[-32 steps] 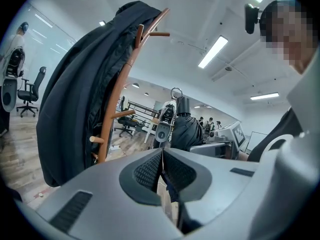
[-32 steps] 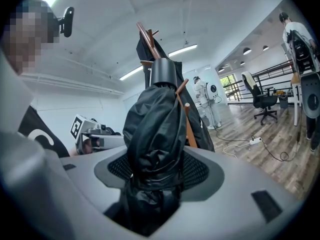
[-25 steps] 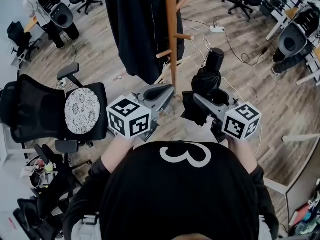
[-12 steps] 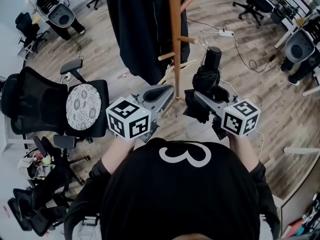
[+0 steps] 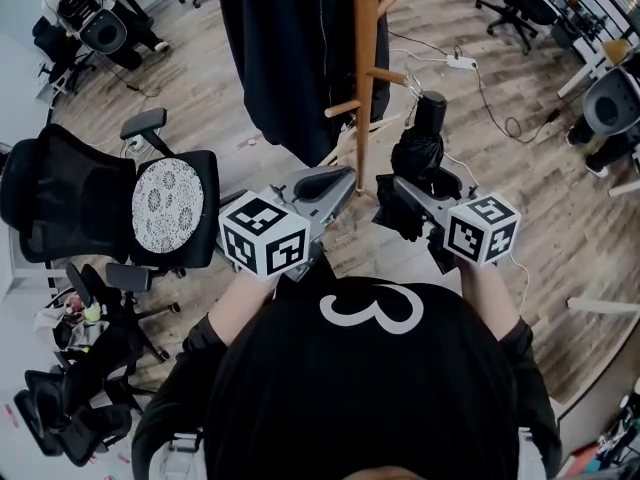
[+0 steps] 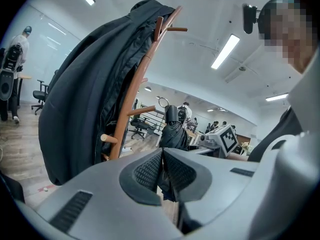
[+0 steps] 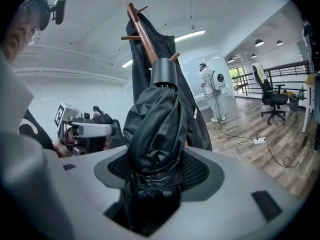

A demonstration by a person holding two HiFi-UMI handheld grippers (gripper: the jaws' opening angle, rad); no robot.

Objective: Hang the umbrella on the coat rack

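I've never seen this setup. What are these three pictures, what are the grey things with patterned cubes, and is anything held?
No robot: a person holds a two-jaw gripper in each hand; the cubes are part of them. One picture looks down from a head camera; the others come from cameras on each gripper. The right gripper is shut on a folded black umbrella. The left gripper is shut on nothing. Ahead stands a wooden coat rack with a dark jacket on it; a black office chair stands at the left.
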